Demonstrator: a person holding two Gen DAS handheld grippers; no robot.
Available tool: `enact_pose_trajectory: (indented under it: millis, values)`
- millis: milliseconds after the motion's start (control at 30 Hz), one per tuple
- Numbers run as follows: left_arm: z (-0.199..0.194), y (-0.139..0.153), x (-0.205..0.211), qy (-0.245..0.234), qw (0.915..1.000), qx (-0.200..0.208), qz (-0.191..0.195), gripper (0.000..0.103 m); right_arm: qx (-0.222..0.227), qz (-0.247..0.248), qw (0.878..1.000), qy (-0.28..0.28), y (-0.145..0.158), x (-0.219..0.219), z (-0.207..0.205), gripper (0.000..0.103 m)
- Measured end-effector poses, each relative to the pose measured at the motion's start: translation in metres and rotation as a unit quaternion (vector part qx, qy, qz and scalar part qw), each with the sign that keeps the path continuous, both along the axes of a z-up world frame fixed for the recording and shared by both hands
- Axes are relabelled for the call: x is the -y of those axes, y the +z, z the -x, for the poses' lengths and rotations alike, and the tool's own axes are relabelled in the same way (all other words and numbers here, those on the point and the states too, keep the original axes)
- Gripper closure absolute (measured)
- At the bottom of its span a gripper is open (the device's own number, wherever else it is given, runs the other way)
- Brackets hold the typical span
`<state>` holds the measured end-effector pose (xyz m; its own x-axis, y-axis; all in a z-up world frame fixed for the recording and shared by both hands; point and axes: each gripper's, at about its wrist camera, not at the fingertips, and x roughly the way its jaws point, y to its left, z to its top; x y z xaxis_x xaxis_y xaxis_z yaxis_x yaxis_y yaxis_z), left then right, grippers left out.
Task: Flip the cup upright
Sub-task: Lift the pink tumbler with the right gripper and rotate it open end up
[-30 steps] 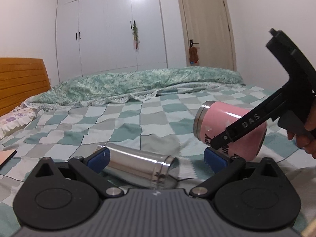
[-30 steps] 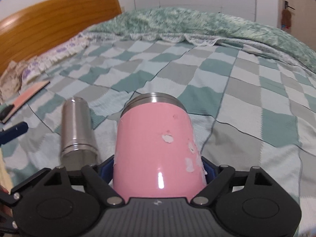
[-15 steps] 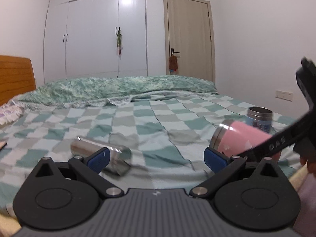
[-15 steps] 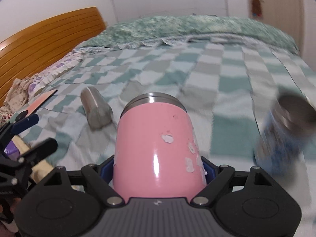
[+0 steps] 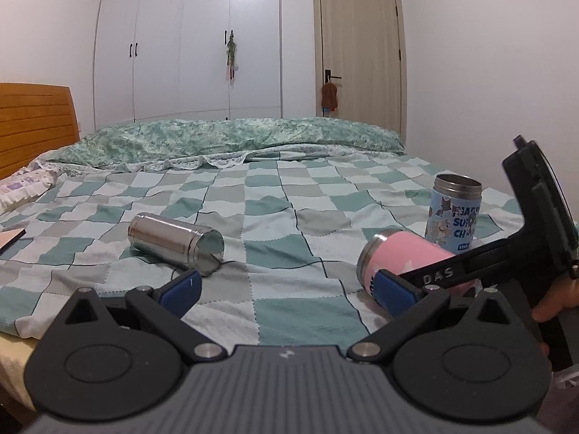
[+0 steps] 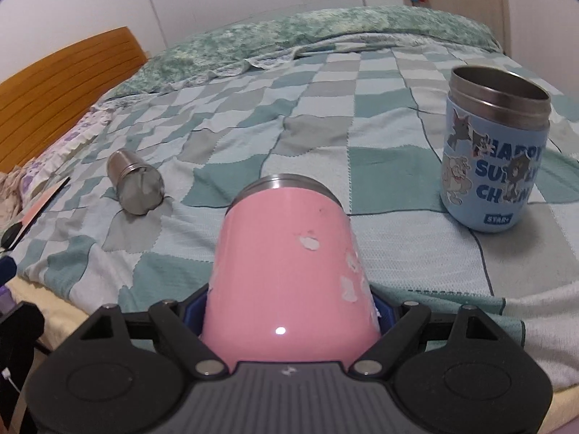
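My right gripper (image 6: 289,311) is shut on a pink cup (image 6: 289,271) with a steel rim, held on its side with the rim pointing away from me, above the bed's near edge. In the left wrist view the pink cup (image 5: 401,253) and the right gripper (image 5: 434,275) sit at the right. My left gripper (image 5: 286,289) is open and empty, above the bed edge. A steel cup (image 5: 173,240) lies on its side ahead of its left finger; it also shows in the right wrist view (image 6: 135,190).
A blue cartoon-print cup (image 6: 494,159) stands upright on the checked blanket (image 6: 325,115), right of the pink cup; it also shows in the left wrist view (image 5: 454,213). A wooden headboard (image 6: 68,86) is at the left. A thin pink book (image 6: 43,206) lies at the bed's left edge.
Both grippers have pulled back towards the bed's near edge. The right gripper carried the pink cup rightward, near the blue cup. The steel cup now lies farther from the left gripper.
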<state>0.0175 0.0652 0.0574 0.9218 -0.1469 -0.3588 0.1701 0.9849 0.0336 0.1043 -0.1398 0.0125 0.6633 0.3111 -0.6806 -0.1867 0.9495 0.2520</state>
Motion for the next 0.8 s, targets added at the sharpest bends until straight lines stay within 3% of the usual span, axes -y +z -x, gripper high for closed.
enact_pose_trajectory:
  millis: [100, 333, 600, 800]
  values:
    - [0.003, 0.001, 0.008, -0.005, 1.0000, -0.003, -0.008, 0.000, 0.016, -0.039, 0.999, 0.021, 0.006, 0.016, 0.005, 0.001]
    - [-0.011, 0.003, 0.041, -0.007, 0.9993, -0.035, -0.013, 0.000, 0.131, -0.066, 0.989, 0.023, 0.026, 0.087, 0.037, 0.000]
    - [-0.058, 0.010, 0.090, -0.013, 0.9937, -0.111, 0.013, 0.000, 0.179, -0.025, 0.983, -0.008, 0.009, 0.147, 0.030, 0.000]
    - [-0.108, 0.017, 0.113, 0.017, 0.9807, -0.193, 0.028, 0.000, 0.201, -0.015, 0.979, -0.016, 0.003, 0.175, 0.017, 0.000]
